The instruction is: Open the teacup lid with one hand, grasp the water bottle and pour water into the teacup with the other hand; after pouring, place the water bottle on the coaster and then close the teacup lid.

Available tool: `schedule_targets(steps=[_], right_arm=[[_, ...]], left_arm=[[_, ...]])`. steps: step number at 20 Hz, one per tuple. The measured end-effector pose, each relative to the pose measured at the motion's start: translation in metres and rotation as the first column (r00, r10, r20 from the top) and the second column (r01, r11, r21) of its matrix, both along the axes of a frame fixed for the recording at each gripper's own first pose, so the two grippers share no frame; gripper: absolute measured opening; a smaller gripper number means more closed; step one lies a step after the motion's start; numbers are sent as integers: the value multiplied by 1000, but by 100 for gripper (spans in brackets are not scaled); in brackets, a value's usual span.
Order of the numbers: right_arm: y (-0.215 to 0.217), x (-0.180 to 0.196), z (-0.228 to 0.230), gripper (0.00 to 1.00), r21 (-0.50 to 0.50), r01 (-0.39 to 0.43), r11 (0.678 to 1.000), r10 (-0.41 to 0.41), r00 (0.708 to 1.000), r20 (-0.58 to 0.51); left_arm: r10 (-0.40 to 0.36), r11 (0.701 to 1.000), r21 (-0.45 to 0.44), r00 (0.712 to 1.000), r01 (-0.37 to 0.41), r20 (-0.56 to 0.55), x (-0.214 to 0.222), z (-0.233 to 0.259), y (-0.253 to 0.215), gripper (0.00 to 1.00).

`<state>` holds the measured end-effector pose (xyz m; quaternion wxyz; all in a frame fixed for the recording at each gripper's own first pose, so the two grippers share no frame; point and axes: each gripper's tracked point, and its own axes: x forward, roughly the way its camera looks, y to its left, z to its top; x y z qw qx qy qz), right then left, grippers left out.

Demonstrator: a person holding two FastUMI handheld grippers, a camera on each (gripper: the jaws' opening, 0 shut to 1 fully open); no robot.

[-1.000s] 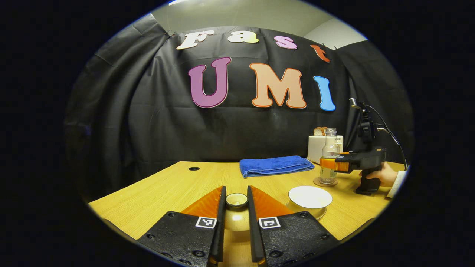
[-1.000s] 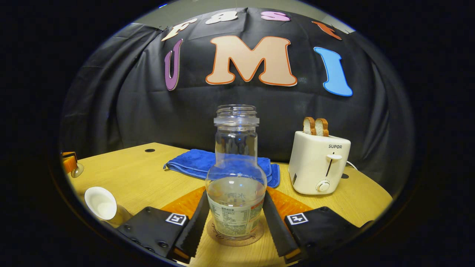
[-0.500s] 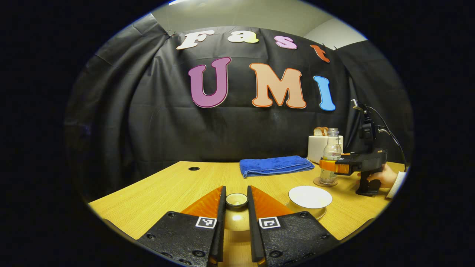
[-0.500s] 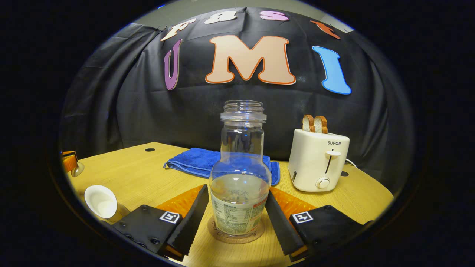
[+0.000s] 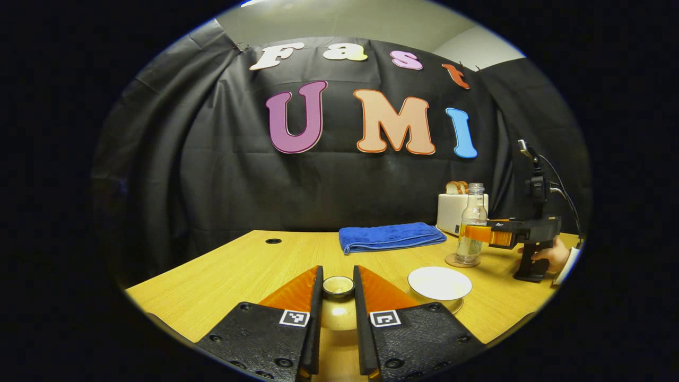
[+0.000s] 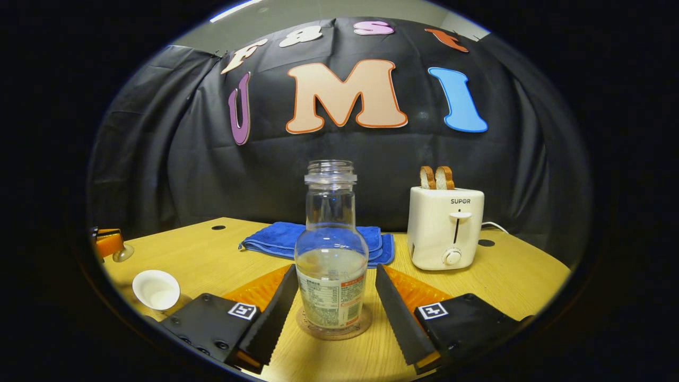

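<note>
A clear water bottle [image 6: 331, 254], partly full and uncapped, stands upright on a round coaster [image 6: 333, 326]. My right gripper [image 6: 334, 271] is open, its fingers on either side of the bottle with a gap on each side. The white teacup [image 5: 439, 282] sits uncovered on its saucer [image 5: 456, 306], right of my left gripper [image 5: 338, 276]. That gripper is shut on the knob of the tan teacup lid [image 5: 337, 313], held beside the cup. The bottle [image 5: 471, 223] and the right gripper [image 5: 480, 233], held by a hand [image 5: 551, 254], appear far right. The teacup [image 6: 156, 289] is at the lower left.
A folded blue towel [image 6: 318, 241] lies at the back of the wooden table [image 5: 233, 270]. A white toaster [image 6: 445, 228] with two bread slices stands right of the bottle, its cord trailing behind. The black cloth wall closes the far side.
My right gripper's fingers have spread off the bottle and drawn back a little; the bottle now stands free on the coaster. The left gripper with the lid has barely moved.
</note>
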<state>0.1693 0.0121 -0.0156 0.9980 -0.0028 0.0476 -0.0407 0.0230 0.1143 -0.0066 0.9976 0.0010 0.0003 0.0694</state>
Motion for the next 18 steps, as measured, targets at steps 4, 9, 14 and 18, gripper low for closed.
schedule_targets(steps=[4, 9, 14, 18], right_arm=[[-3, -21, 6, 93, 4, 0, 1000, 0, 1000, 25], [-11, -52, 16, 92, 2, 22, 1000, -22, 995, 97], [-6, -76, 18, 91, 2, -18, 1000, 18, 995, 95], [-9, -89, 18, 91, 1, -15, 1000, 15, 995, 96]], left_arm=[[-29, 1000, 0, 1000, 29, 0, 11, -1, -16, 27], [-78, 997, 0, 997, 78, 1, 21, 0, -36, 27], [-107, 994, -1, 994, 107, -1, 33, 0, -53, 27], [-141, 990, -1, 990, 141, -3, 40, 0, -69, 27]])
